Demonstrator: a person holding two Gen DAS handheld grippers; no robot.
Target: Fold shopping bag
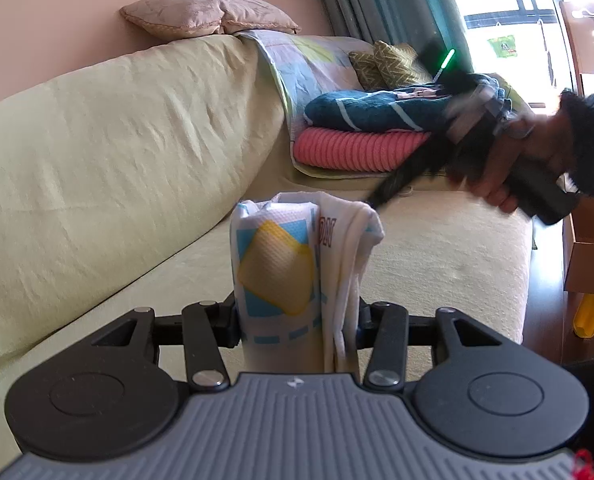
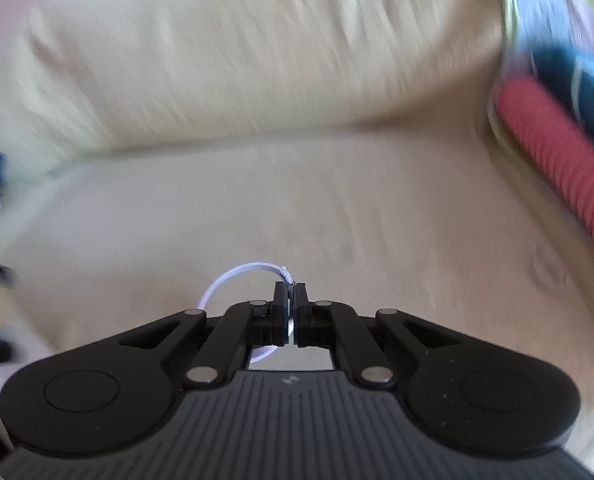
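Left gripper (image 1: 297, 320) clamping the folded shopping bag (image 1: 293, 276) between its fingers (image 1: 227, 322), holding the white roll with its yellow and blue print upright above the sofa (image 1: 437, 248) seat. Right gripper (image 2: 290, 312) pinching a thin white loop (image 2: 233, 276) with fingers (image 2: 280, 314) fully closed on it, over the same seat; loop curling out left of the fingertips. Seen from the left wrist, right gripper blurring beyond the bag, gripped by a hand (image 1: 513, 160). Farther back on the sofa, a folded coral blanket (image 1: 357, 152) lying under a teal striped towel (image 1: 377, 108). Beige pillow (image 1: 205, 14) resting on the sofa's backrest.
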